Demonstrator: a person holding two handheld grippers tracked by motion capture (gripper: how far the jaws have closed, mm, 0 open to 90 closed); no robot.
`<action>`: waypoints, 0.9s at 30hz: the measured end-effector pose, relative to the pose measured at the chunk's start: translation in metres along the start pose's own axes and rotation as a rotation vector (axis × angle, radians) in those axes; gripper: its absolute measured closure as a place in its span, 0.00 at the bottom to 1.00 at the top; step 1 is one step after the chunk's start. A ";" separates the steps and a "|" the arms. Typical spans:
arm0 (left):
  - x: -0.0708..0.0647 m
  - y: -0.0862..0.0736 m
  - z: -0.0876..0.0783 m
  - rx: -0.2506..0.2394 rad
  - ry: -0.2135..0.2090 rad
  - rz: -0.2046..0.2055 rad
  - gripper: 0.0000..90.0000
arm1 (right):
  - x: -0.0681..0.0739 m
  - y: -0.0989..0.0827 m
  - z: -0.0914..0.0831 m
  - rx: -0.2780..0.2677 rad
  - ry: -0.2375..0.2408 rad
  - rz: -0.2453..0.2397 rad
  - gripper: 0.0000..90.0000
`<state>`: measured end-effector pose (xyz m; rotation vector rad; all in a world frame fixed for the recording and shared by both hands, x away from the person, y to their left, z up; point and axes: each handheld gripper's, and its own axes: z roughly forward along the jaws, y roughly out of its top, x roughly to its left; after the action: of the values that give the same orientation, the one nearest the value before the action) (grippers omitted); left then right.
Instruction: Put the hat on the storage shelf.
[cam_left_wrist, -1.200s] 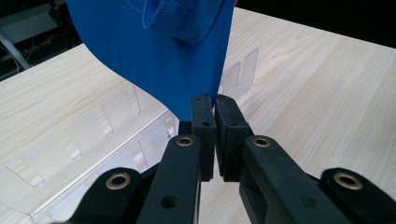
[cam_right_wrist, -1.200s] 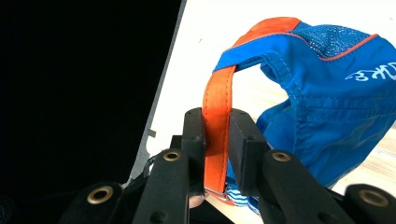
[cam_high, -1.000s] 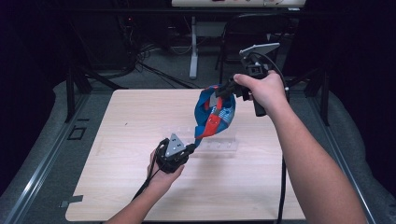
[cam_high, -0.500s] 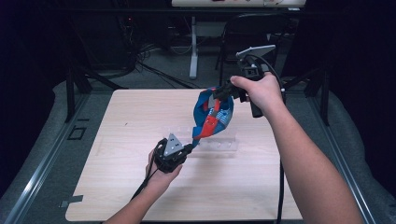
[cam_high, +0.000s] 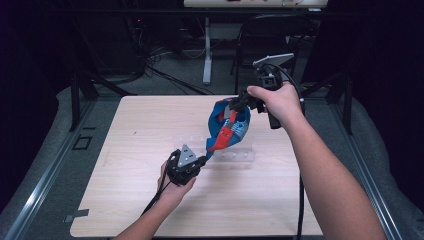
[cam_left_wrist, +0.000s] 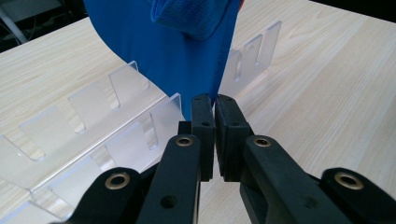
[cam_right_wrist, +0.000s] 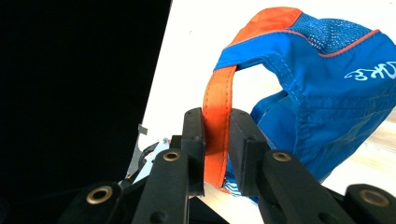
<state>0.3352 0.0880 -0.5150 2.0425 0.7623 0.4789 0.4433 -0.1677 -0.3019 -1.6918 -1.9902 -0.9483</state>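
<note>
A blue cap with orange trim hangs in the air above the table, held between both grippers. My right gripper is shut on its orange strap at the upper end, with the blue crown beyond the jaws. Lower down, my left gripper is shut on the cap's blue edge, its jaws pressed together on the fabric. A clear acrylic rack lies on the table under the cap; its upright slats stand just behind the left jaws.
The light wooden table has a black-draped surround. A chair and cables stand on the floor past the far edge. A cable trails from the left gripper toward the near edge.
The right hand has shifted only slightly at the top. The cap stays stretched between the two grippers, and the left hand has held its place.
</note>
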 end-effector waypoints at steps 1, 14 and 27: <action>0.000 -0.001 0.000 0.001 0.000 -0.001 0.97 | 0.000 0.000 0.001 0.001 0.001 0.003 0.86; 0.002 -0.008 0.003 0.017 0.001 -0.013 0.97 | -0.009 0.000 0.012 0.012 -0.018 0.010 0.86; 0.007 -0.014 0.003 0.021 -0.003 -0.027 0.98 | -0.021 -0.001 0.020 0.030 -0.021 0.029 0.86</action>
<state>0.3376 0.0962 -0.5280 2.0494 0.7947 0.4542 0.4501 -0.1689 -0.3299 -1.7166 -1.9772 -0.8899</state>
